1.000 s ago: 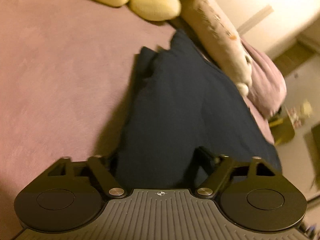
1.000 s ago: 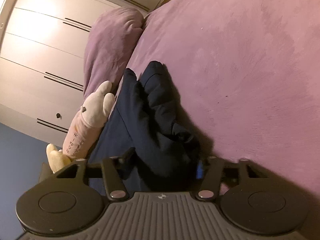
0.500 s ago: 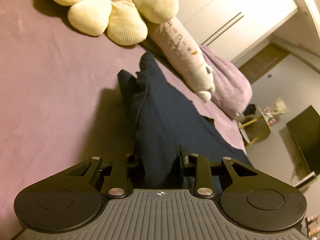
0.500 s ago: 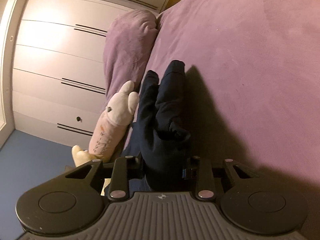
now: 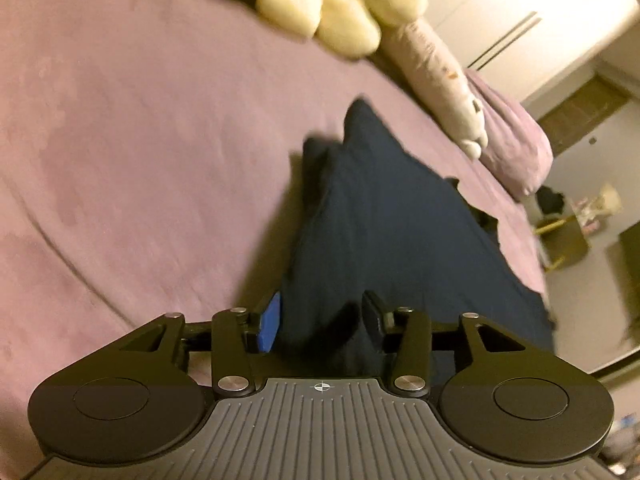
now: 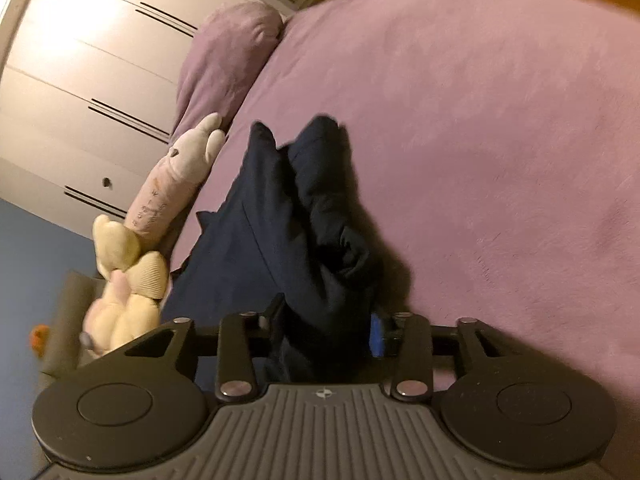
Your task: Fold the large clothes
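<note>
A large dark navy garment (image 5: 384,232) hangs stretched from both grippers down to the purple bed (image 5: 140,140). My left gripper (image 5: 320,320) is shut on one bunched edge of it; the far end touches the bed near the plush toys. In the right wrist view the same garment (image 6: 312,220) runs from my right gripper (image 6: 328,332), which is shut on another edge, with a loose fold drooping to the right. The fingertips are mostly hidden by cloth.
A yellow flower plush (image 5: 340,4) and a long pink plush (image 5: 436,80) lie along the bed's far side, beside a purple pillow (image 5: 516,140). White wardrobe doors (image 6: 80,80) stand behind. A small yellow table (image 5: 564,240) stands off the bed.
Both grippers closed on the garment about a second ago and still hold it. The garment has since been carried and lowered toward the bed; the views have swung and show motion blur.
</note>
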A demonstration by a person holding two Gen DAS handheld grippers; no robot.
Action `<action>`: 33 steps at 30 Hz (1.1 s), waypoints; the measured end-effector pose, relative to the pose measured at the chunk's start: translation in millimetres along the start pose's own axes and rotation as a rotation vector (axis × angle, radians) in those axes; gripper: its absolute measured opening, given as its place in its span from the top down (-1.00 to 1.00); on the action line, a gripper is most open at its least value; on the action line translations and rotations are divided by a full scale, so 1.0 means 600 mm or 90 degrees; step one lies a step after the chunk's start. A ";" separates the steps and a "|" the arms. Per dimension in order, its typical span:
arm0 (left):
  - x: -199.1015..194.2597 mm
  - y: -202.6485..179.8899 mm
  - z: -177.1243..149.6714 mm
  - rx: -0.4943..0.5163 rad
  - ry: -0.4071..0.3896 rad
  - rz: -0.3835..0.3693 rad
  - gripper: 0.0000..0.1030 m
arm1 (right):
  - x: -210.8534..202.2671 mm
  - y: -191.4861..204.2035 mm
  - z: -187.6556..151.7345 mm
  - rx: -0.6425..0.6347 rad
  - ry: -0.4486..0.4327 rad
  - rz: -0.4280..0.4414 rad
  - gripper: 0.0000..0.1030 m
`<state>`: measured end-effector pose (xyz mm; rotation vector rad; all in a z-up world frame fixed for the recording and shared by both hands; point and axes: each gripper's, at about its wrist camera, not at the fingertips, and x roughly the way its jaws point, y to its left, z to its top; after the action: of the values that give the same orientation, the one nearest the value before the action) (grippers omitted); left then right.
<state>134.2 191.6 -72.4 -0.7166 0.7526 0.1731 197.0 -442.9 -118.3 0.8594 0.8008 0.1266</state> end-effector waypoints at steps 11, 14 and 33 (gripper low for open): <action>0.066 -0.174 -0.008 0.173 -0.077 0.067 -0.67 | 0.040 0.201 -0.045 -0.354 -0.112 -0.031 0.27; 0.114 -0.215 -0.012 0.217 -0.086 0.089 -0.79 | 0.099 0.245 -0.074 -0.414 -0.106 -0.028 0.50; 0.184 -0.193 -0.023 0.301 -0.087 0.162 -0.88 | 0.185 0.241 -0.124 -0.535 -0.122 -0.127 0.54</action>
<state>251.9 84.1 -92.8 -0.1578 0.7169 0.2609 255.2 -255.4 -107.4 -0.0042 0.5656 0.1822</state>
